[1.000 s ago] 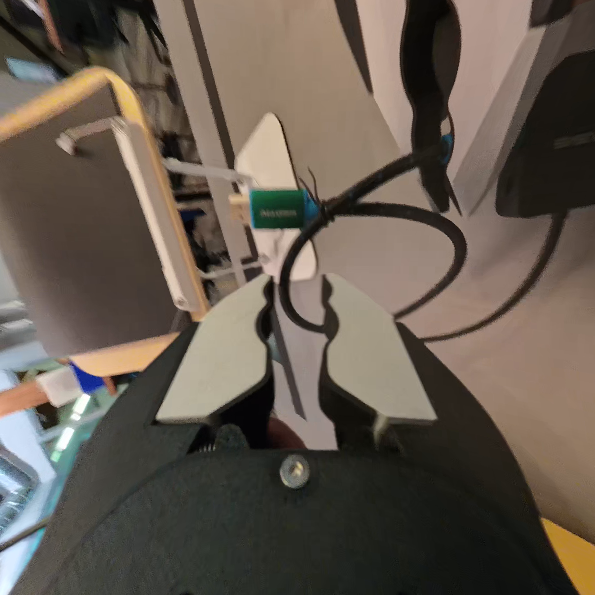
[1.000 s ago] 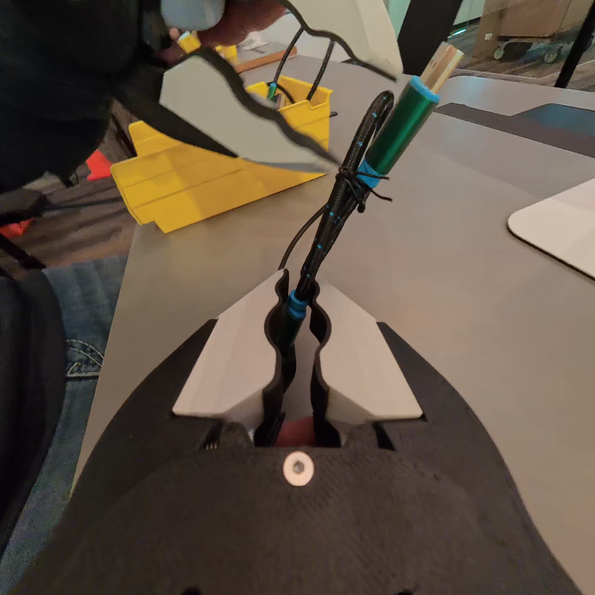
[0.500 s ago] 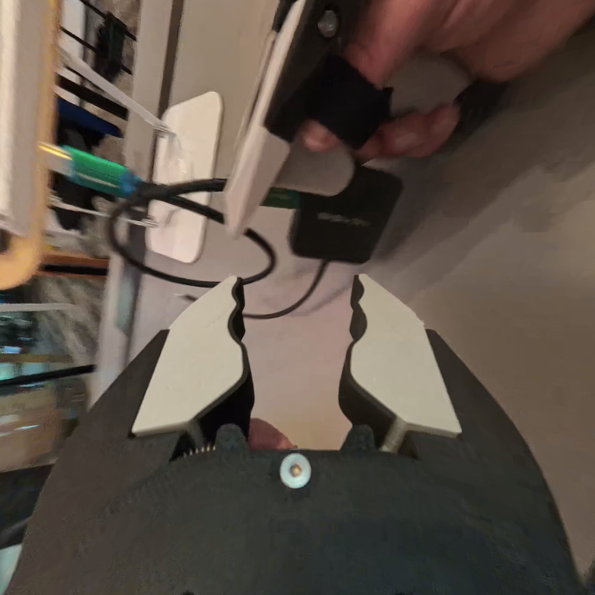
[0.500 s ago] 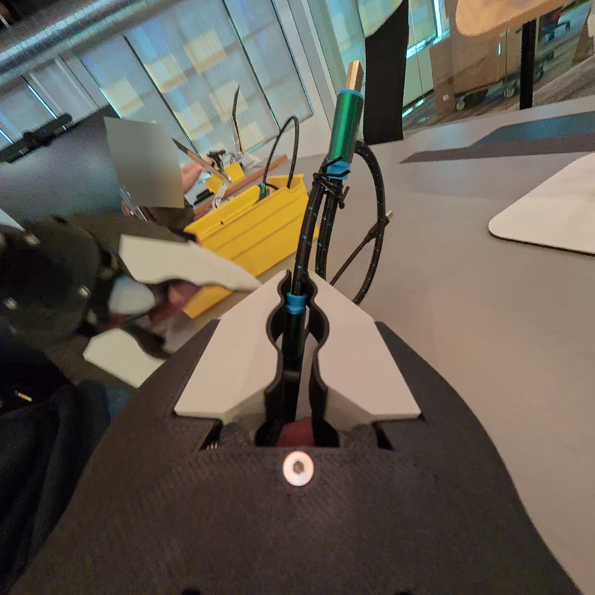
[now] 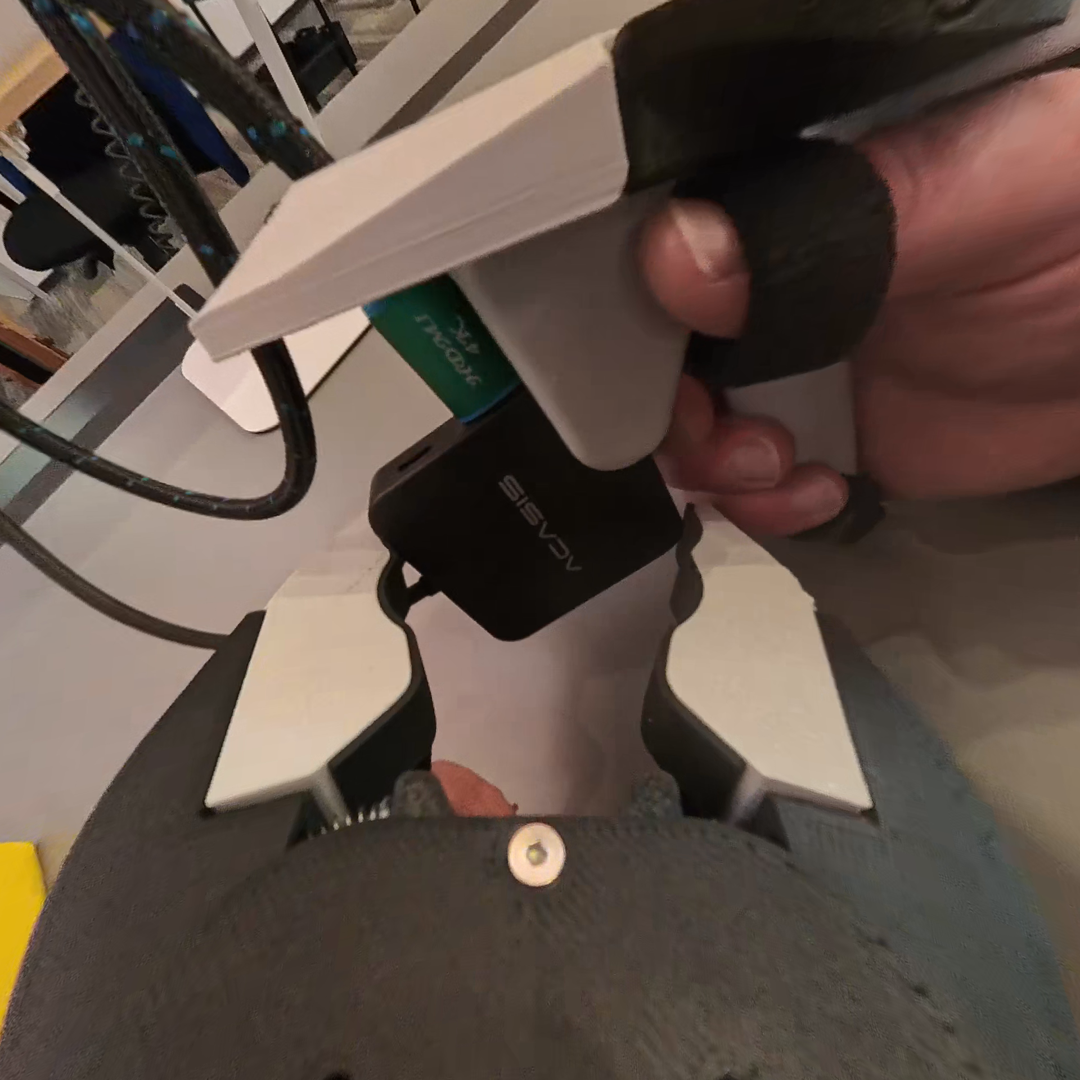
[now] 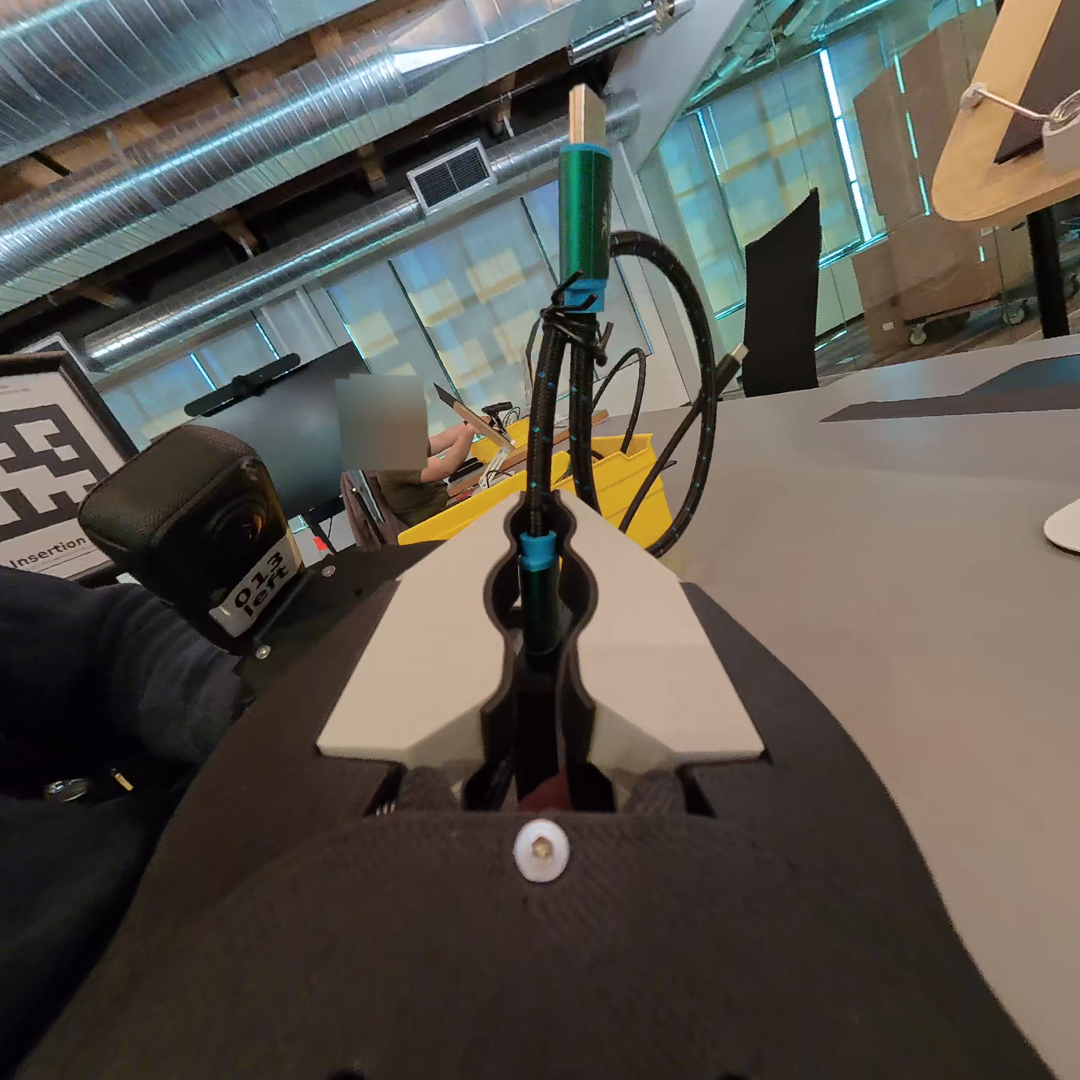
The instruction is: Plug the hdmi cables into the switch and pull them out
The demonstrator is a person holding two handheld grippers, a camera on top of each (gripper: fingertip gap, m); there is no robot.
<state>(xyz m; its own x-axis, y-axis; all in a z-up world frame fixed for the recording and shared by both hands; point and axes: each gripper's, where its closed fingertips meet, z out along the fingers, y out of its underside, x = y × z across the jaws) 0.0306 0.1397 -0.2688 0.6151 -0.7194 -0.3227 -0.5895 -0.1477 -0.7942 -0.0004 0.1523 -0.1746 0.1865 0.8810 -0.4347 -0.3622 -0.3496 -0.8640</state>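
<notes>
Both grippers converge on the black switch [image 5: 526,526]: the parted, empty left gripper [image 5: 540,561] straddles its near corner, while the right gripper [image 6: 540,514], clamped on the green hdmi plug [image 5: 444,356], meets its far edge.

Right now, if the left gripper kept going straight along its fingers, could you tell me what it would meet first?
Most likely the black switch: it sits directly ahead of the open left gripper, its near corner already between the fingertips. Depth is hard to judge.

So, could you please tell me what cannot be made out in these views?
Left wrist view: whether the green plug is seated in the switch; a finger of the right gripper covers the joint.
Right wrist view: the switch, hidden below the right gripper.
</notes>
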